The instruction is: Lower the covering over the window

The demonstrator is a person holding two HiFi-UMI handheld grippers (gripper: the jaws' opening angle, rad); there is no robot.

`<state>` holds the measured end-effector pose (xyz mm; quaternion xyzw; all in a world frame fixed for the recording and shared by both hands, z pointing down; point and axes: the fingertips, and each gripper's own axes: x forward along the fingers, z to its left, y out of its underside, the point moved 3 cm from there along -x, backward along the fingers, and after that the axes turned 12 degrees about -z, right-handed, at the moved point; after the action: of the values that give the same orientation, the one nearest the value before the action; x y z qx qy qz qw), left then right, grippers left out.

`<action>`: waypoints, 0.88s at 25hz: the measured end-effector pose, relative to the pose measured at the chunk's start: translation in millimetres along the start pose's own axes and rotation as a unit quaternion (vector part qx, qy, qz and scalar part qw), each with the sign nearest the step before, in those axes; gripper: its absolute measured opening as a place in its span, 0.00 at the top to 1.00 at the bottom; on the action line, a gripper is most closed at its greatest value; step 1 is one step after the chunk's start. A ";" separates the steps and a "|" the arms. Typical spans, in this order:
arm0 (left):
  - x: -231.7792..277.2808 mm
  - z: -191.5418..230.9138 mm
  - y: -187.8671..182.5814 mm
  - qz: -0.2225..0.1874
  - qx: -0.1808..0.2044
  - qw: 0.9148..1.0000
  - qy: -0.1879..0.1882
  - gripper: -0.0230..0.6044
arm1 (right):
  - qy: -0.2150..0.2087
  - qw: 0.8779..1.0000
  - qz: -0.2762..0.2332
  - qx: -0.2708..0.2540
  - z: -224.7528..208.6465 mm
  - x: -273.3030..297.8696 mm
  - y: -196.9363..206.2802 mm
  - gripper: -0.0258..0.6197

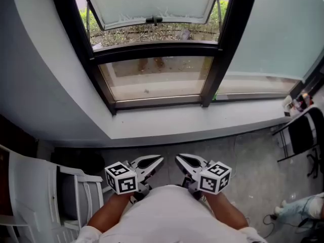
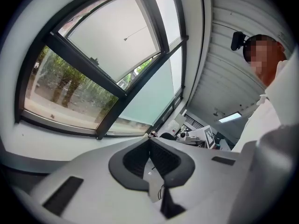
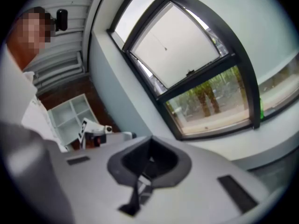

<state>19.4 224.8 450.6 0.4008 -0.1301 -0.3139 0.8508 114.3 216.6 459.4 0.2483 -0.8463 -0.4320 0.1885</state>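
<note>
Two closed grippers [image 1: 160, 159] [image 1: 178, 159] before window [image 1: 157, 77]

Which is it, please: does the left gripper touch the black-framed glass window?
Apart. The head view shows the left gripper by the person's body, the white sill lying between it and the window.

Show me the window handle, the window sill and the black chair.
window handle [image 1: 154, 20]: head view, middle of the handle.
window sill [image 1: 212, 118]: head view, bare top surface.
black chair [image 1: 299, 131]: head view, its black panel.
</note>
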 end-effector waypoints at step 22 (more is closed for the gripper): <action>47.5 -14.6 19.7 -0.032 0.031 0.998 -0.048 0.94 | -0.006 0.998 0.011 -0.062 -49.5 -40.7 -25.5 0.92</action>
<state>71.4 212.7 454.8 0.4155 -0.1672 -0.3558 0.8202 180.1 195.9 461.6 0.2242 -0.8219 -0.4826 0.2032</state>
